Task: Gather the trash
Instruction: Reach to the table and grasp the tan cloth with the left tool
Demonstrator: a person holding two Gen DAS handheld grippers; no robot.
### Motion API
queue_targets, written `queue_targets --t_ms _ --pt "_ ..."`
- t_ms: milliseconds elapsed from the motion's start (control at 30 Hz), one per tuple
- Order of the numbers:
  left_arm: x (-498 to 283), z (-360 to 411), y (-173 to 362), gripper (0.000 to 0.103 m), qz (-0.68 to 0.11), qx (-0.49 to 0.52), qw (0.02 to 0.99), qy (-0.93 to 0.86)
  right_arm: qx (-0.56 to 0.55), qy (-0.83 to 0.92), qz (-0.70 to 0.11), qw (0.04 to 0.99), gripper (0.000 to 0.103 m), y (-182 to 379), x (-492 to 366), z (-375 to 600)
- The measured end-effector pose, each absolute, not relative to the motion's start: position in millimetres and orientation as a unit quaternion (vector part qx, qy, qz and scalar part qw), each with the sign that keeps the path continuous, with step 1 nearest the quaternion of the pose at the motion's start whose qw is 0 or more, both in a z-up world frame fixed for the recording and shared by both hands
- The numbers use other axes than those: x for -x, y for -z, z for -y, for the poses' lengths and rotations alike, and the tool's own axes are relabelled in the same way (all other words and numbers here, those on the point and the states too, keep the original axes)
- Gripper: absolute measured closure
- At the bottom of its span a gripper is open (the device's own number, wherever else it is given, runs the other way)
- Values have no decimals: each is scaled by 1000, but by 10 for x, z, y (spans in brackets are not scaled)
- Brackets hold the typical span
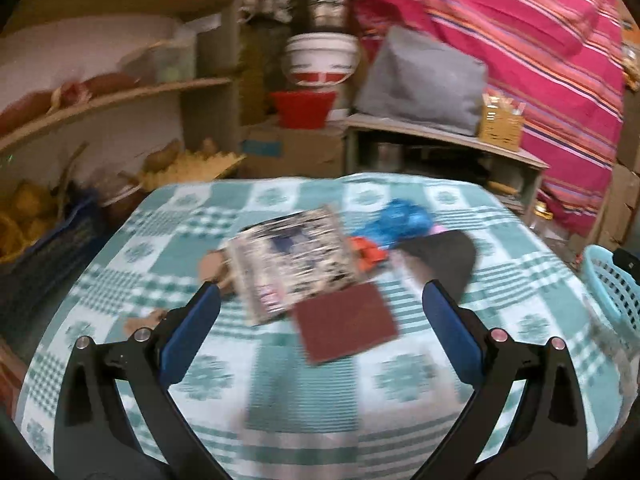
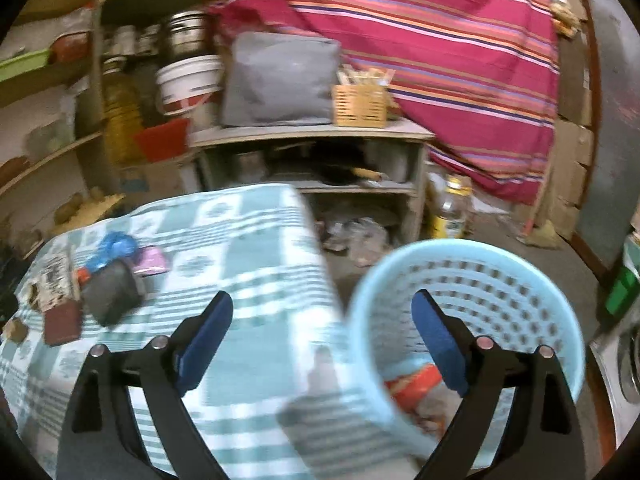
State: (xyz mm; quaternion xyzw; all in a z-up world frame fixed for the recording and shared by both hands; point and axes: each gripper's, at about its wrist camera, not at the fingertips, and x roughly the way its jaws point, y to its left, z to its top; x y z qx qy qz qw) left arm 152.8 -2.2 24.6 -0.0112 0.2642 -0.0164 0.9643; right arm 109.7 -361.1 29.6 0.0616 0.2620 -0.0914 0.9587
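The left tool [image 1: 322, 300], a black two-finger frame with blue pads [image 1: 192, 334], stands with its fingers spread wide. One pad rises toward 11 o'clock, the other toward 1 o'clock, and nothing is caught between them. It points forward and tilts downward.

The right tool [image 2: 322, 308], of the same black frame and blue pads [image 2: 438, 344], also stands wide apart and grips nothing. Its pads splay toward 11 and 1 o'clock, and it tilts downward at a like slant. Both views are smeared by motion blur. No hand or sleeve shows in either view.
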Motion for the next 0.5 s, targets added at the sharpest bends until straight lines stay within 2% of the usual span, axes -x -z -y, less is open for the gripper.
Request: queue_targets --t_ms 500 --pt "-1731 -897 93 6 -340 31 939 -31 -50 32 -287 956 13 -148 -1419 2862"
